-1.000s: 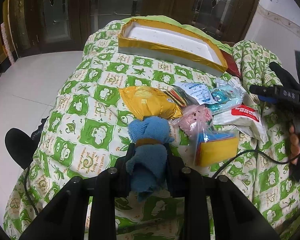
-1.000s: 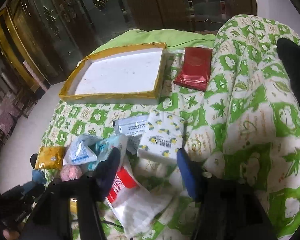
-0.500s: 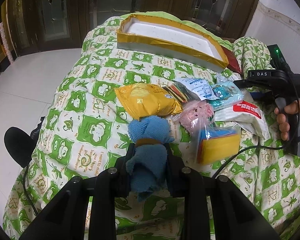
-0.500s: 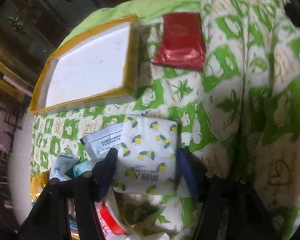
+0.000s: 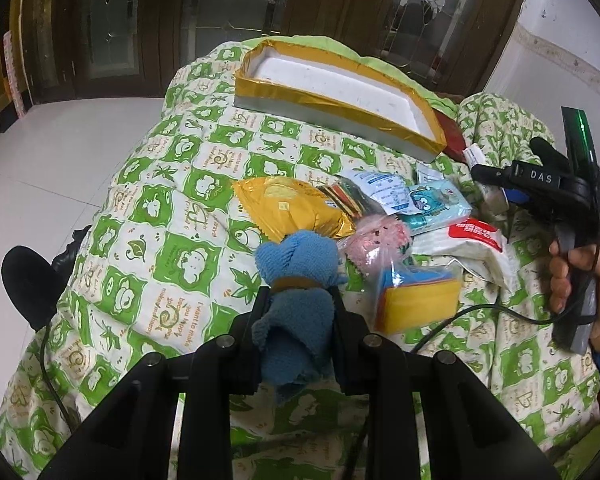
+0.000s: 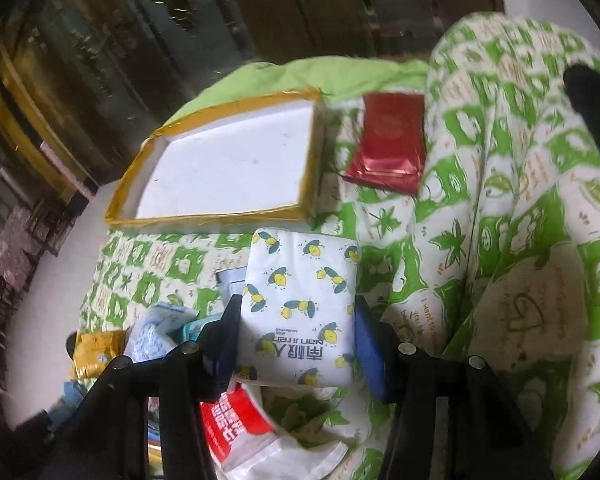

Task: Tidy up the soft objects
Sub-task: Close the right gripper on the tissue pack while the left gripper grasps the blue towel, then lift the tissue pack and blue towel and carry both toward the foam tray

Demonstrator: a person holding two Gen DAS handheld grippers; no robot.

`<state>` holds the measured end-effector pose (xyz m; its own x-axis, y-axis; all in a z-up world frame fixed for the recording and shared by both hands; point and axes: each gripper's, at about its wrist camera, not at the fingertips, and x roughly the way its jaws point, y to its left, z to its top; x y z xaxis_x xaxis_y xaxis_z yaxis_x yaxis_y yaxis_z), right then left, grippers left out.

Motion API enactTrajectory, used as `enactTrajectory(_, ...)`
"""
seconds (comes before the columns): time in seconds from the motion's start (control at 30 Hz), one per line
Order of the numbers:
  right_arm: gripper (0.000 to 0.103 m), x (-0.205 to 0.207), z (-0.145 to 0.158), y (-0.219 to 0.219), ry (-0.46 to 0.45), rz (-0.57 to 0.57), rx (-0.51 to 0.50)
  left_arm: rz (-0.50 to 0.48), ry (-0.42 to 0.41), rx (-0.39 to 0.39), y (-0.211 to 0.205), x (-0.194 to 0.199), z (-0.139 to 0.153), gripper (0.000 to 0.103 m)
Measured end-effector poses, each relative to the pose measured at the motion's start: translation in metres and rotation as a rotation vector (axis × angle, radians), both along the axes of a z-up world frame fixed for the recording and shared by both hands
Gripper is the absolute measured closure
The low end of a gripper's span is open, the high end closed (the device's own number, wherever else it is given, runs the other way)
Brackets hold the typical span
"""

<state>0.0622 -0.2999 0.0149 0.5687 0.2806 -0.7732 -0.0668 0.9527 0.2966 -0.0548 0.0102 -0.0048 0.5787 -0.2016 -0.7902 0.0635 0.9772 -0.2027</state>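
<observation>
Soft objects lay in a loose heap on the green-patterned quilt point(image 5: 171, 208). Left gripper point(image 5: 297, 320): narrow, clamped on a blue cloth bundle point(image 5: 295, 276), unchanged from a second before. Right gripper point(image 6: 295, 336): its jaws had just been closing around the lemon-print tissue pack point(image 6: 300, 304), which a second earlier lay ahead of the fingers; both pads now flanked its sides, seemingly touching, so a pickup looked imminent. Container: gold-rimmed white tray point(image 6: 215, 220) beyond the heap, nothing in it. Red packet point(image 6: 388, 140) lay just right of the tray.
</observation>
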Motion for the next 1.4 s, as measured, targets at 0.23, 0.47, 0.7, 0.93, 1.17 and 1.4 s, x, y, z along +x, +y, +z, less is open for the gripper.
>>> enactTrajectory(0.23,0.047,-0.002,0.011,0.013,-0.052,0.039,-0.038,0.005,-0.005,-0.012,-0.002,-0.012,0.008,0.078)
enactTrajectory(0.47,0.047,-0.004,0.013,0.014,-0.066,0.048,-0.023,0.010,-0.021,-0.013,-0.003,-0.027,0.020,0.078)
enactTrajectory(0.7,0.047,-0.007,0.017,0.013,-0.075,0.056,-0.002,0.012,-0.023,0.002,-0.005,-0.027,0.026,0.078)
enactTrajectory(0.93,0.047,-0.008,0.019,0.013,-0.079,0.059,0.009,-0.009,-0.022,0.016,-0.016,-0.015,0.030,0.078)
enactTrajectory(1.17,0.047,-0.010,0.021,0.013,-0.083,0.056,0.012,-0.032,-0.040,0.028,-0.024,0.002,0.038,0.078)
enactTrajectory(1.4,0.047,-0.008,0.020,0.016,-0.079,0.054,0.024,-0.041,-0.043,0.032,-0.024,0.015,0.040,0.078)
